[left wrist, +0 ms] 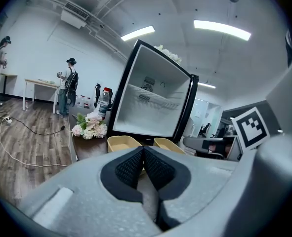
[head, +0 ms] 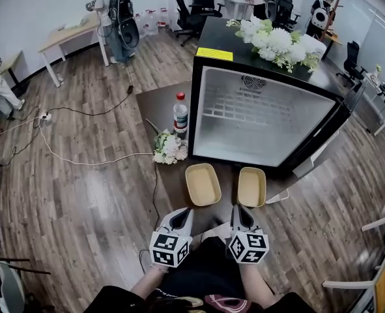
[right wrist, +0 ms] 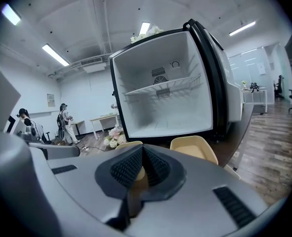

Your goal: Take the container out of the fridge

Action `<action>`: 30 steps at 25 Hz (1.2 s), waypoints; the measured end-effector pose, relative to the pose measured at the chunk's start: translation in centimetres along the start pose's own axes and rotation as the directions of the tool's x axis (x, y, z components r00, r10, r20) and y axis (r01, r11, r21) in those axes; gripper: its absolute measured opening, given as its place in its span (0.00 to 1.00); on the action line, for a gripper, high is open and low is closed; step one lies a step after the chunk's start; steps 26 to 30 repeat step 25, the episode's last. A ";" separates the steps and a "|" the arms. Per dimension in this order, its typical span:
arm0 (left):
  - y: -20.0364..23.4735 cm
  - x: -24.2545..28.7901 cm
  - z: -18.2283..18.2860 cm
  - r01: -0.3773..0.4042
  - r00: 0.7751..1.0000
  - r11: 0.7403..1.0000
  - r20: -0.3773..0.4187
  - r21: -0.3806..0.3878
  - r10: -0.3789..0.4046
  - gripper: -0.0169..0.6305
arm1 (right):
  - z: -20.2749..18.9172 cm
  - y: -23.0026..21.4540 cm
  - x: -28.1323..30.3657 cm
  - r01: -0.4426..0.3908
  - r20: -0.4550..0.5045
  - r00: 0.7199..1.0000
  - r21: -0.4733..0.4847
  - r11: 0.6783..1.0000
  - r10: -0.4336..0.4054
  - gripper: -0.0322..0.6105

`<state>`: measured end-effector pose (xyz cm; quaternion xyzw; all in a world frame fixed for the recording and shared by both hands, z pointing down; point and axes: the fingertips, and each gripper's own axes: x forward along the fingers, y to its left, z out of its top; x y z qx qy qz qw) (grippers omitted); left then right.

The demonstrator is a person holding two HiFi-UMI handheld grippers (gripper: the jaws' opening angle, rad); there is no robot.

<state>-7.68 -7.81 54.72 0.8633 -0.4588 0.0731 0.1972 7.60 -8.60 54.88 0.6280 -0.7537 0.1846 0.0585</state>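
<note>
Yellow left container (head: 203,184) and right container (head: 251,186) are sitting outside the empty fridge (head: 264,116); left gripper (head: 182,214), right gripper (head: 240,211) hovering pinched together, empty; backing straight off should avoid knocks.

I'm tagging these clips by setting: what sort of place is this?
Probably an open office or lab workspace, not a home kitchen: rolling office chairs and plain desks stand along the walls, cables trail over the floor, and the small fridge sits open on a table.
</note>
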 end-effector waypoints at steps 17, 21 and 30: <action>-1.2 -0.1 0.6 0.058 0.997 0.998 0.041 0.005 -0.058 0.04 | -0.5 0.0 -0.4 0.006 -0.010 1.000 -0.030 1.000 -0.006 0.06; -1.4 -0.3 0.6 0.056 0.998 0.998 0.042 0.009 -0.056 0.04 | -0.3 0.1 -0.6 0.003 -0.005 1.000 -0.030 1.000 -0.003 0.06; -1.3 -0.2 0.4 0.045 0.998 0.999 0.034 0.012 -0.046 0.04 | -0.4 0.1 -0.5 0.000 -0.006 1.000 -0.036 0.999 0.000 0.06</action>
